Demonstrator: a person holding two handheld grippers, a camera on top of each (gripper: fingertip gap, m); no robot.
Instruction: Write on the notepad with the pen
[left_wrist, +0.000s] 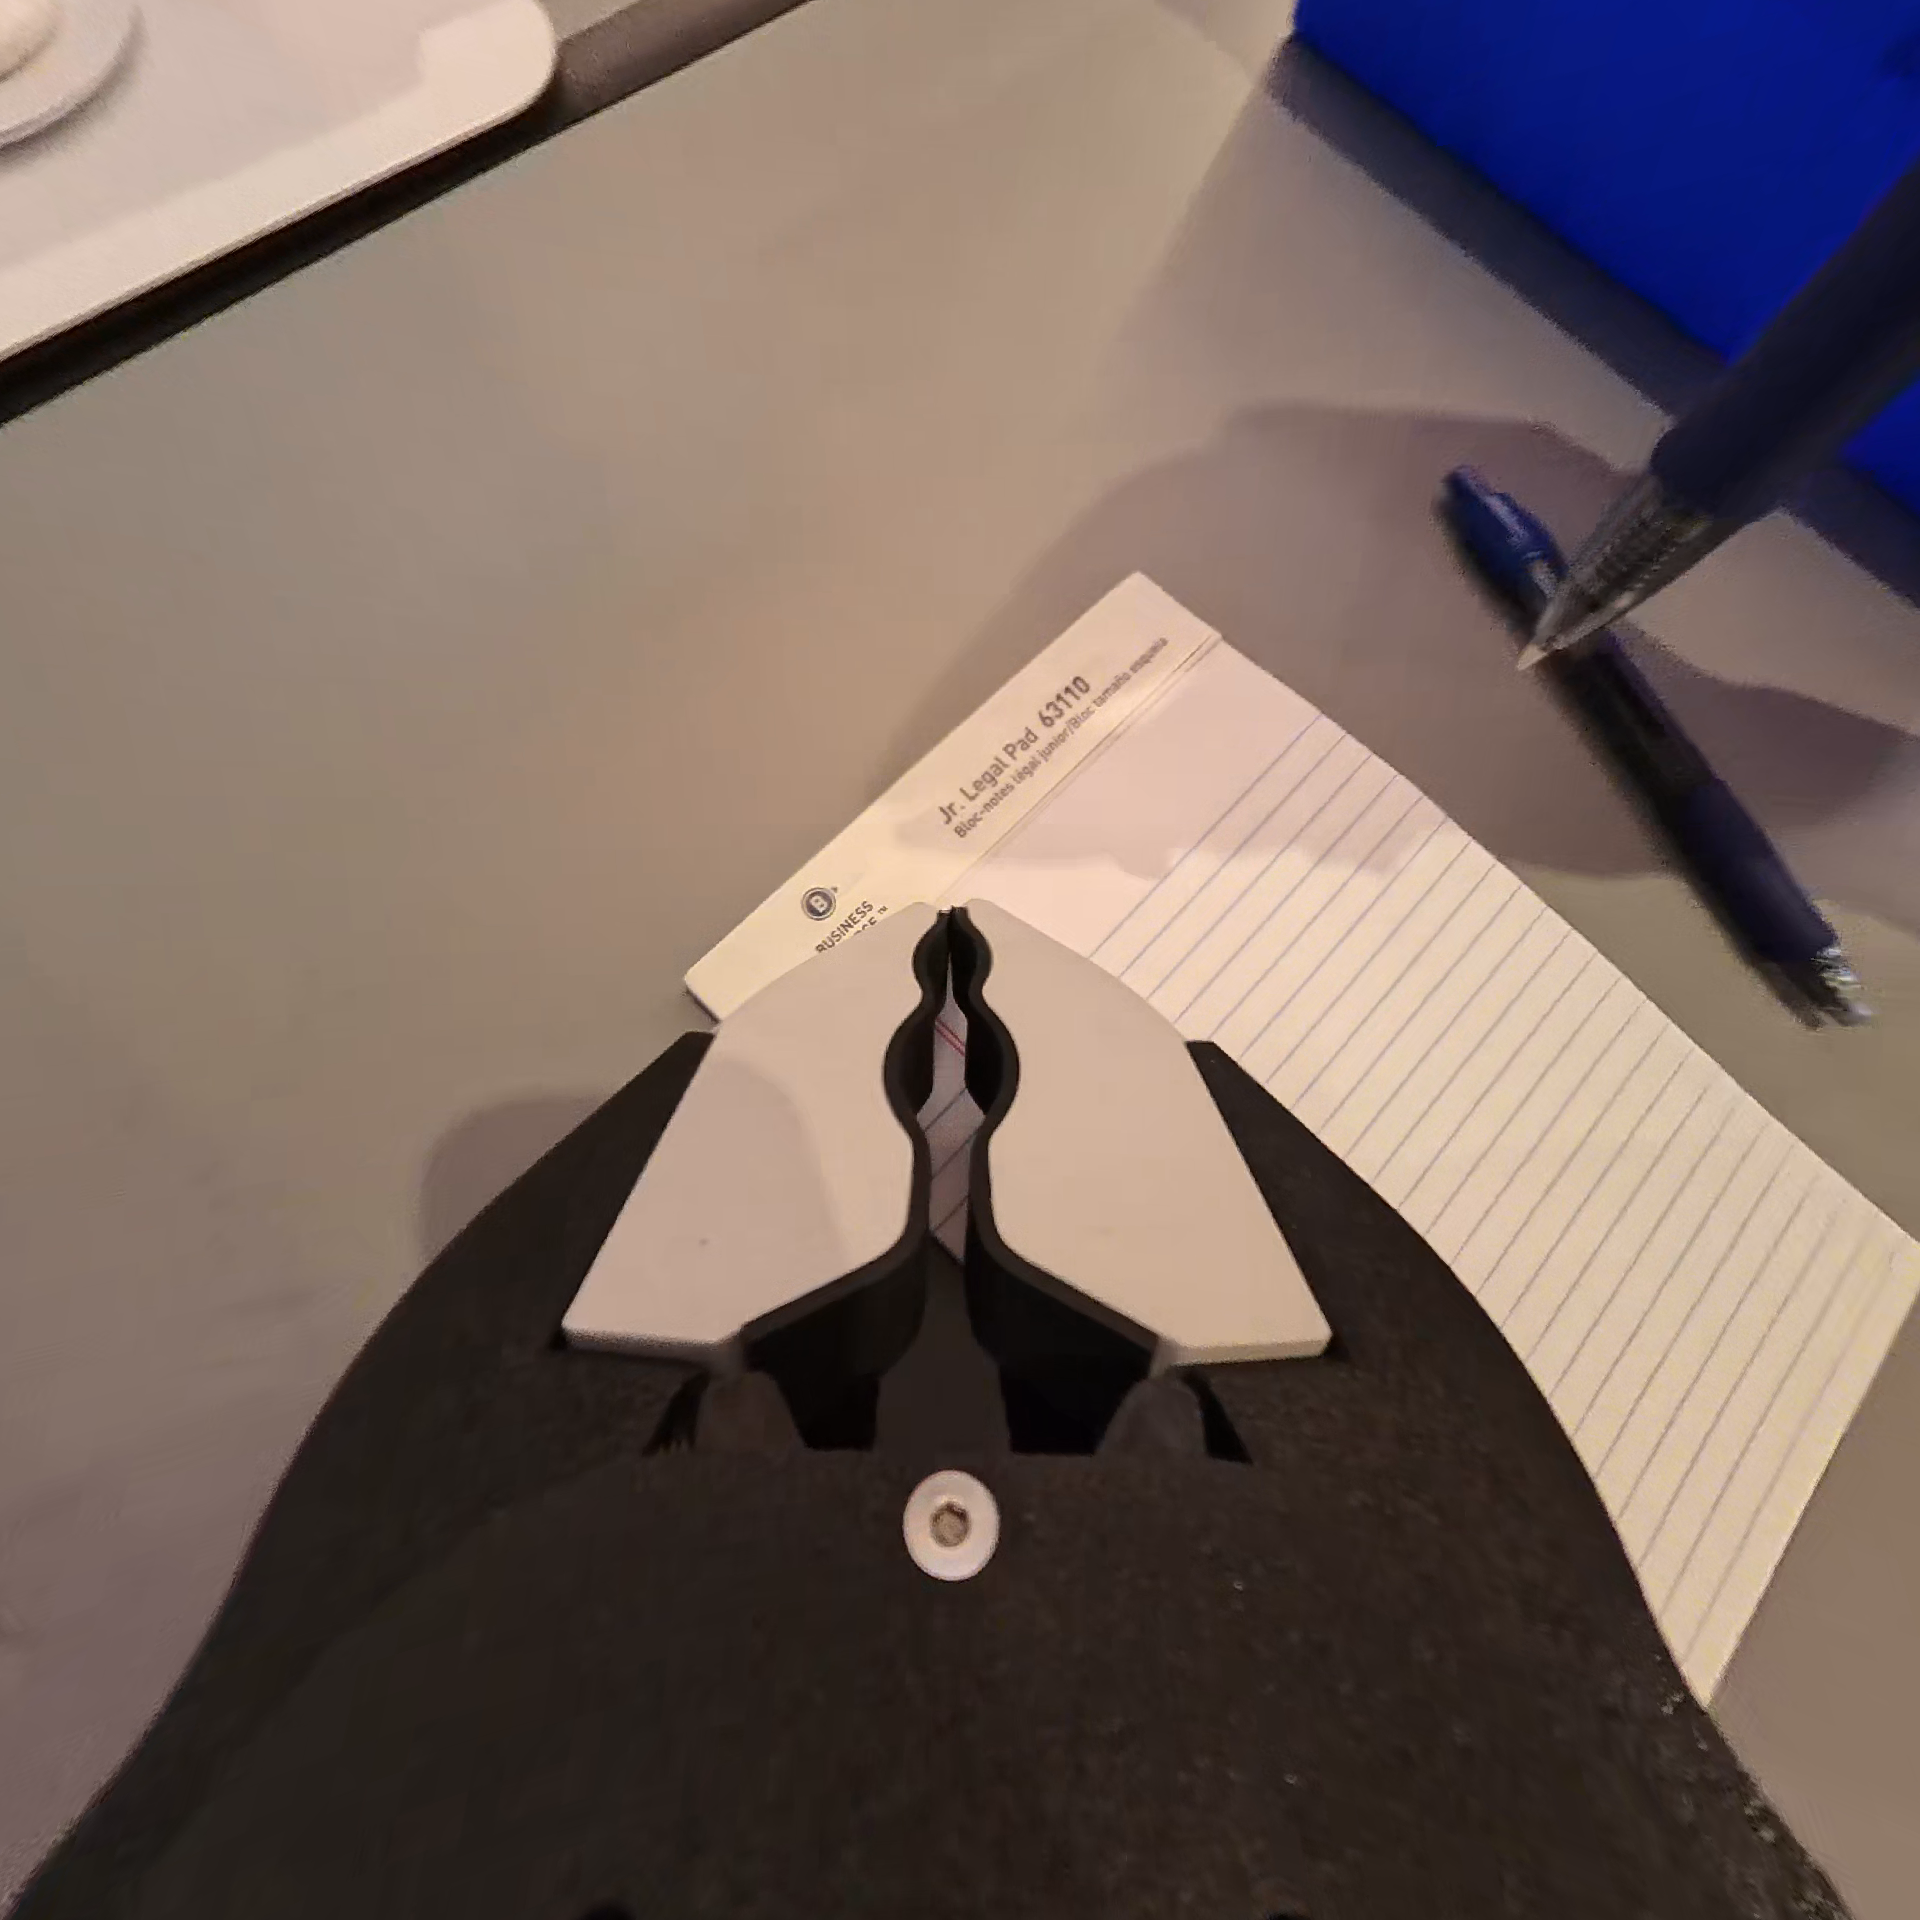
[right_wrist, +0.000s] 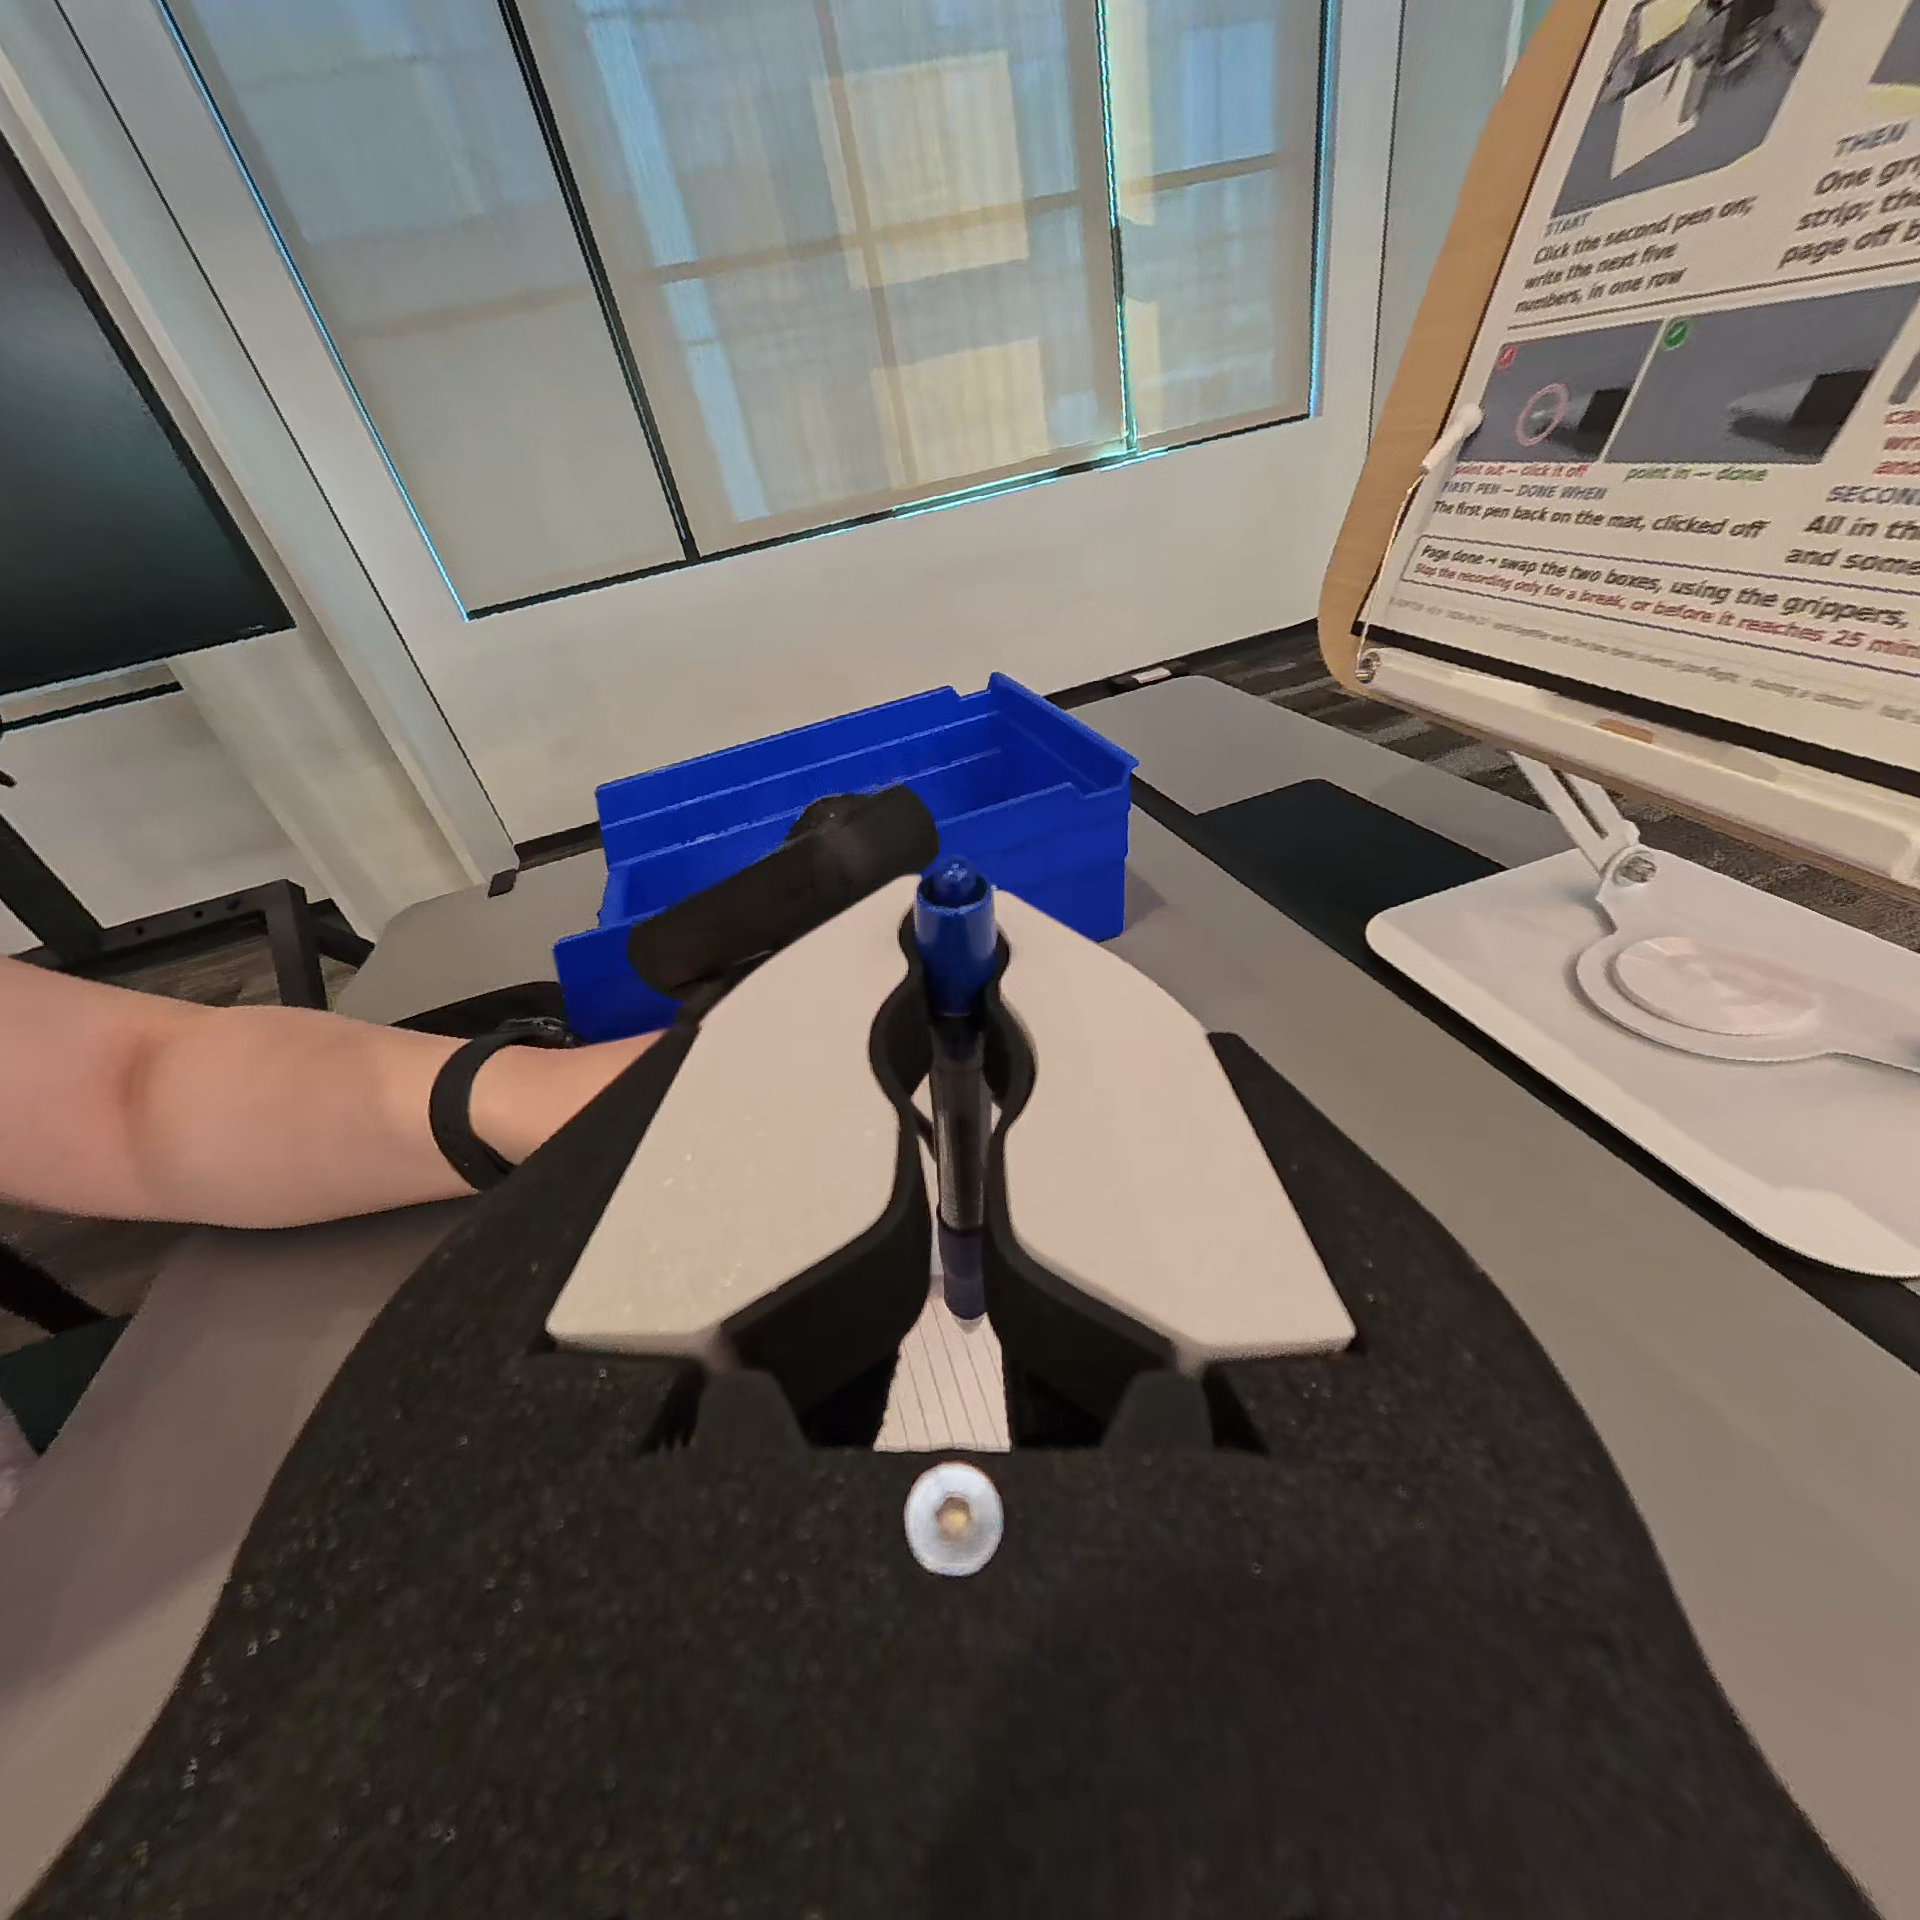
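A white lined notepad (left_wrist: 1403, 1060) lies on the grey mat. My left gripper (left_wrist: 951, 914) is shut and empty, its tips over the pad's top binding strip near the left corner. My right gripper (right_wrist: 956, 925) is shut on a blue pen (right_wrist: 954, 1039), held upright with its clicker end up and its tip down over lined paper (right_wrist: 951, 1392). In the left wrist view that held pen (left_wrist: 1683, 499) comes in from the upper right, its tip in the air beyond the pad's far edge. A second blue pen (left_wrist: 1652, 748) lies flat on the mat right of the pad.
A blue plastic bin (right_wrist: 862, 821) stands at the back of the mat, also in the left wrist view (left_wrist: 1621, 156). A white stand (right_wrist: 1662, 997) with an instruction sheet (right_wrist: 1714, 364) is at the right. A person's forearm (right_wrist: 239, 1101) with a black wristband reaches in from the left. About 20 centimetres separates my left fingertips from my right.
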